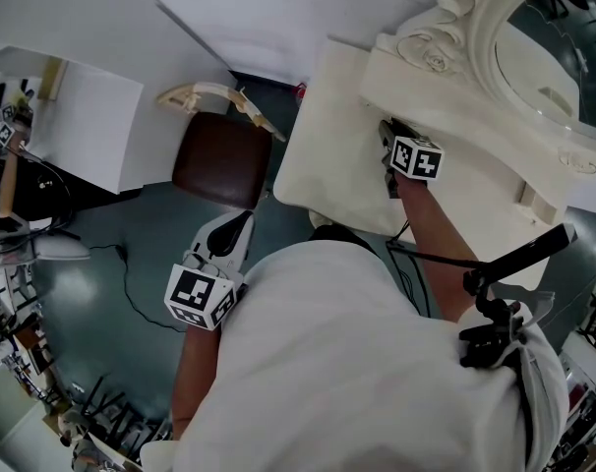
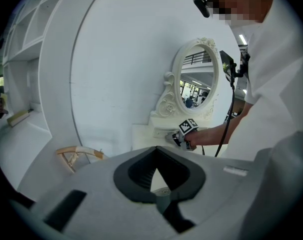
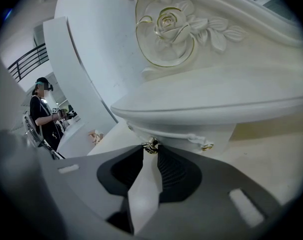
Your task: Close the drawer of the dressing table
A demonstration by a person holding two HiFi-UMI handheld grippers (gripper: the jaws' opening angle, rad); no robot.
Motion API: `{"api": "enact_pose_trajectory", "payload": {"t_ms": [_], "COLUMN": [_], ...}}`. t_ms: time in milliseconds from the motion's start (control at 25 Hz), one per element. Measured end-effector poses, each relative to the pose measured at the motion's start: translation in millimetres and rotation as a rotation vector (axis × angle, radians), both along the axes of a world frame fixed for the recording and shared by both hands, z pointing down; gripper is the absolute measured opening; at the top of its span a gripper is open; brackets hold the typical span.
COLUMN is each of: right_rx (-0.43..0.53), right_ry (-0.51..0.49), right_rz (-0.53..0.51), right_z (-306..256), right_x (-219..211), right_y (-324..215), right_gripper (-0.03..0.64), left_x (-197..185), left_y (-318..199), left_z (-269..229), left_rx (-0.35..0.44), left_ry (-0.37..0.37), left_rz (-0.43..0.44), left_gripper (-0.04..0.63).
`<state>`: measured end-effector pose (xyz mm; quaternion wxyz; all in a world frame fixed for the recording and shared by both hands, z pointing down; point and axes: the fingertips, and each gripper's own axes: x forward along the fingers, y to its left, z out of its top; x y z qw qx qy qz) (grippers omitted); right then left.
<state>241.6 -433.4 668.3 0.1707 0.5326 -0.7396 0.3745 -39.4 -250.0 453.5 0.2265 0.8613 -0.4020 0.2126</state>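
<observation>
My right gripper has its fingers narrowed onto the gold knob of the drawer — tucked under the mirror base on the cream desk. The left gripper hangs over the teal floor, fingers together and empty — near the brown-seated chair.
</observation>
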Motion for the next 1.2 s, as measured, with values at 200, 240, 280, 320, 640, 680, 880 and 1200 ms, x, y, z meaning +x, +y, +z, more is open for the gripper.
{"api": "enact_pose_trajectory", "payload": {"t_ms": [200,240,280,320,640,680,880,1200], "right_rx": [0.008,0.010,0.012,0.014,0.014,0.015,0.016,0.021], "right_ry": [-0.004,-0.004,-0.002,0.000,0.000,0.001,-0.005,-0.003], "right_rz": [-0.001,0.001,0.002,0.002,0.004,0.005,0.007,0.015], "right_z": [-1.5,-2.0,-2.7,-3.2,-2.8,-3.8,-4.5,-2.9], "right_x": [0.9,1.4,1.9,2.5,3.6,2.8,1.7,3.0], "right_y": [-4.5,-5.4,-6.4,-7.3,-7.4,-7.0,-7.9,-7.5], "right_gripper": [0.092,0.094,0.094,0.094,0.094,0.094,0.094,0.101], "left_x": [2.0,2.1,2.1,2.3,2.5,1.3,-1.3,-5.9], "left_y": [-3.9,-4.7,-5.5,-6.3,-8.5,-7.9,-7.1,1.3], "left_z": [1.1,1.2,1.3,1.4,1.3,0.3,-1.6,-1.3], "left_rx": [-0.003,-0.003,-0.004,-0.004,0.002,0.003,0.006,0.009], "left_ry": [0.003,0.004,0.005,0.005,-0.002,-0.001,0.000,0.005], "left_rz": [0.002,0.003,0.004,0.006,0.013,0.013,0.013,0.008], "left_gripper": [0.002,0.002,0.002,0.002,0.002,0.002,0.002,0.002]}}
